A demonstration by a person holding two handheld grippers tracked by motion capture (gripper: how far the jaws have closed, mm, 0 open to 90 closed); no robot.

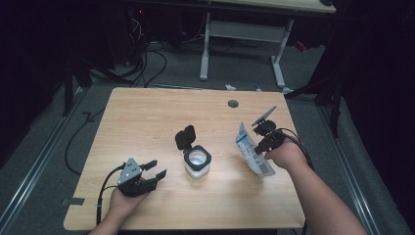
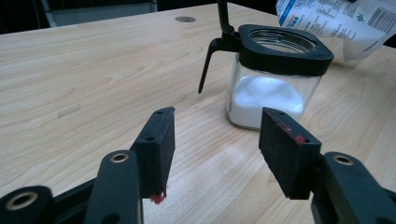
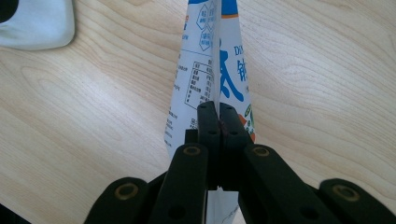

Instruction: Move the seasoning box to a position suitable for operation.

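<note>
The right gripper is clenched on a white and blue bag, which hangs just right of the open jar on the table; the left gripper waits left of the jar with jaws apart, grasping nothing. In the left gripper view the jar shows white powder inside and its black lid lifted; the glass seems heavy and slippery. In the right gripper view the jaws pinch the bag at its flat seam; the bag looks soft and light, so a thin edge is the good hold.
</note>
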